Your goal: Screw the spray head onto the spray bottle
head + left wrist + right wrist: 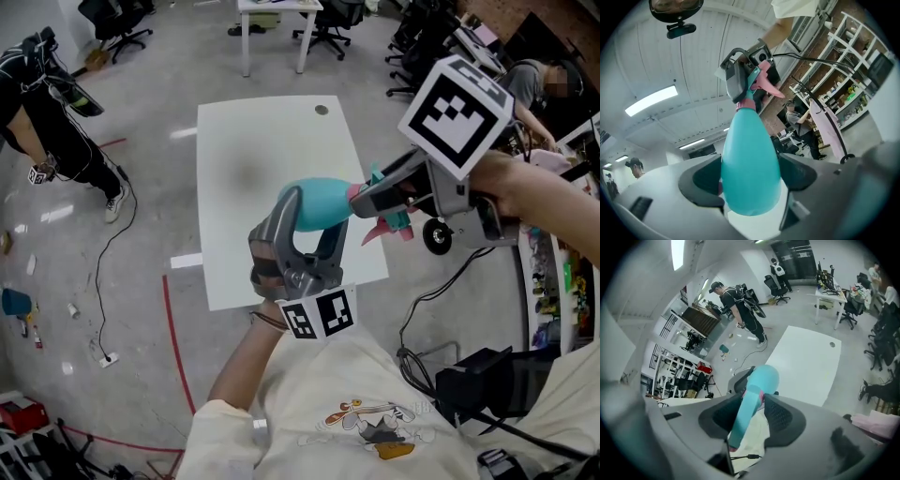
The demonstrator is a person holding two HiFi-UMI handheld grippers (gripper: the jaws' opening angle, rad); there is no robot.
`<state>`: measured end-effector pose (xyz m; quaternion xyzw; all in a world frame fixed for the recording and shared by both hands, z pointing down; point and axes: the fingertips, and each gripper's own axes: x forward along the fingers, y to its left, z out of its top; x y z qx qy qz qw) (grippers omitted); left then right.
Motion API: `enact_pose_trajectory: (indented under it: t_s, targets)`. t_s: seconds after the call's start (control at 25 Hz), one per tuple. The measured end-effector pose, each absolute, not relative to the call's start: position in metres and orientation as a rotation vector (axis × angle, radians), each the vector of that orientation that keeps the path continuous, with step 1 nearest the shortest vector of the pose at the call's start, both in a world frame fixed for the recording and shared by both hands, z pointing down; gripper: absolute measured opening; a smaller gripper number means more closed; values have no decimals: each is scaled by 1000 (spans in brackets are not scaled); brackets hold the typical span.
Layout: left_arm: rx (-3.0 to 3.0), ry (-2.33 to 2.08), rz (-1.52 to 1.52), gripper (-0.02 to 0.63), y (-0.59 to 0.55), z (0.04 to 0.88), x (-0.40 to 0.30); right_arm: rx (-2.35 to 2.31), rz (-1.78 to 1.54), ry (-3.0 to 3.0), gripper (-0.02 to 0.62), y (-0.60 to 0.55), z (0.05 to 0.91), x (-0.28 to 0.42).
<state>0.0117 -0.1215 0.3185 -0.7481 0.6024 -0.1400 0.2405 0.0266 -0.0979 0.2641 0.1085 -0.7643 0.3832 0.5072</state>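
A teal spray bottle (pixel 323 199) is held in the air over the white table (pixel 253 141), lying about level. My left gripper (pixel 312 212) is shut on its fat body; the left gripper view has the bottle (pixel 750 159) filling the gap between the jaws. The teal spray head with a pink trigger (pixel 379 230) sits at the bottle's neck, on the right. My right gripper (pixel 364 200) comes in from the right and is shut on that head. In the right gripper view the spray head (pixel 744 416) lies between the pads, with the bottle (pixel 765 377) beyond it.
The table has a small round hole (pixel 322 110) near its far edge. A person in black (pixel 47 112) stands on the floor at the left. Office chairs and a desk (pixel 277 19) stand at the back. Cables and red tape (pixel 173 328) lie on the floor.
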Motion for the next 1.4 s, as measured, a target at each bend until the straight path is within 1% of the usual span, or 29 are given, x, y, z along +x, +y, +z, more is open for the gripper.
enact_pose_trajectory:
  t_s: [0.16,0.28,0.6,0.88,1.16,1.4]
  targets:
    - [-2062,1646,-347,390,-121,315,9,233,922,-1856,158,-95,256,22]
    - [-2069,1647,-338,390,-122,315,7,221,861,-1840,161,-93,249,28]
    - [-2106,1680,-320,390,-131,314,-11,179,838,-1927,161,-97,208,31]
    - [-2175,1646,-344,390,-137,319,-17,151,721,-1965,160,-104,187,41]
    - [-2490,1455,-254,390,-130,331,2,29,512,-1954,160,-111,198,57]
    - [-2704,1183,-277,390,-113,351,19,-46,328,-1931,160,-108,221,62]
